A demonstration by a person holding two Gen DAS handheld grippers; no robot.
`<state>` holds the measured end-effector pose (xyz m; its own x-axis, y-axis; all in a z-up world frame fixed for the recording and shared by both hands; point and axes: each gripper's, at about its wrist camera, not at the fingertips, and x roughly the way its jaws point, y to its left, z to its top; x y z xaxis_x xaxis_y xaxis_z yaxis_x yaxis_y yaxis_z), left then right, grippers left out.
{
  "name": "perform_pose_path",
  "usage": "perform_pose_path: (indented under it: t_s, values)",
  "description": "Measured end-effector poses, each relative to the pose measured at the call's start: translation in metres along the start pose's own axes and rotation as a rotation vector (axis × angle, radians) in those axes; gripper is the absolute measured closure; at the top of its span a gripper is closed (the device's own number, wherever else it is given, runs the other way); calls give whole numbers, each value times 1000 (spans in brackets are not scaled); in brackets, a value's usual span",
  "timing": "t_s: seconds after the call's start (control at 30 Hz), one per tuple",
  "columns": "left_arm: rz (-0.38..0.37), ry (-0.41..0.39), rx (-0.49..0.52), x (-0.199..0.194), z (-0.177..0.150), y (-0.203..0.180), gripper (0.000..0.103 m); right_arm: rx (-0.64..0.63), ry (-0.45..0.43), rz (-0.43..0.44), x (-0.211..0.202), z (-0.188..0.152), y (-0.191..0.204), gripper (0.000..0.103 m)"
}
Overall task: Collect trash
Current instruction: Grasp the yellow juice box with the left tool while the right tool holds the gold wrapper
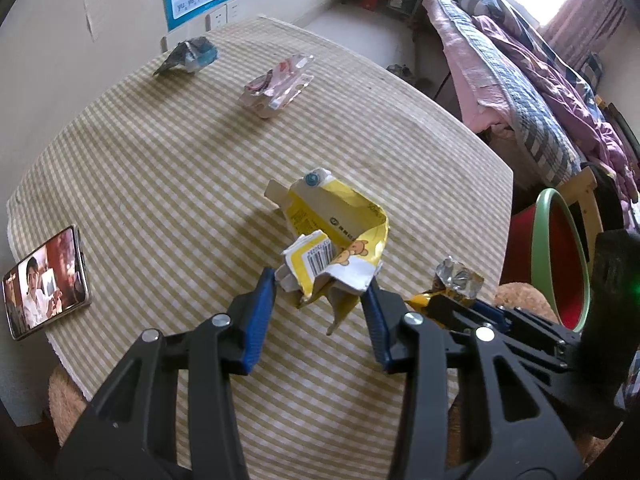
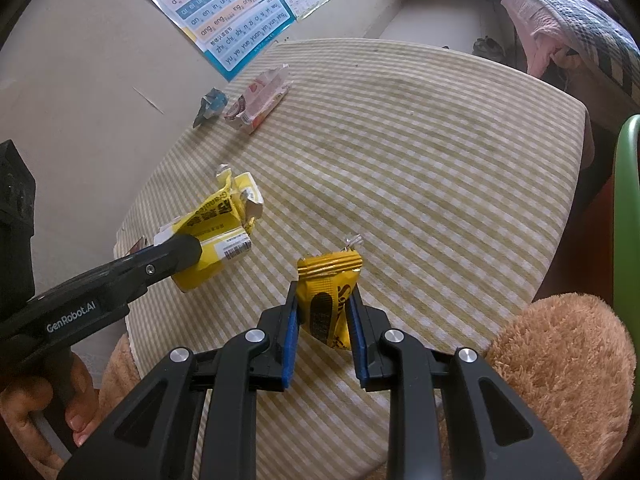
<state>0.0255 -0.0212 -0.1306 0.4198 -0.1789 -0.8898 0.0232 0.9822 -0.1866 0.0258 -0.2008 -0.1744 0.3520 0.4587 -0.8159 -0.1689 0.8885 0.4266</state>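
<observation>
Here, a crumpled yellow-and-white paper carton [image 1: 334,240] is clamped between the blue pads of the left tool [image 1: 320,300], while a yellow foil snack wrapper [image 2: 328,300] is pinched upright in the right tool [image 2: 323,320] — both above the round surface covered in a yellow-checked cloth [image 1: 180,160]. Farther back, near the wall, a crushed pink-and-white drink carton [image 1: 276,84] and a crumpled blue-grey wrapper [image 1: 190,56] are seen lying apart on the cloth. A smartphone with a lit screen [image 1: 46,282] is laid at the left edge. Beside the right rim, a red bin with a green rim [image 1: 560,256] is seen — a tan plush cushion [image 2: 560,360] lies near it. The left tool's grip is held by a hand [image 2: 44,412].
</observation>
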Motion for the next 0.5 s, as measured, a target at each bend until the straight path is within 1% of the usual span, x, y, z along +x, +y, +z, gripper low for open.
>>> perform_pose_path:
  t_s: [0.3,0.5]
  values:
    - [-6,-6,10,-2,0,-7,63,0,-3,1,0,0,0,80]
    - [-19,-19,31,-8,1,-16,64,17,-36,9,-7,1,-2,80]
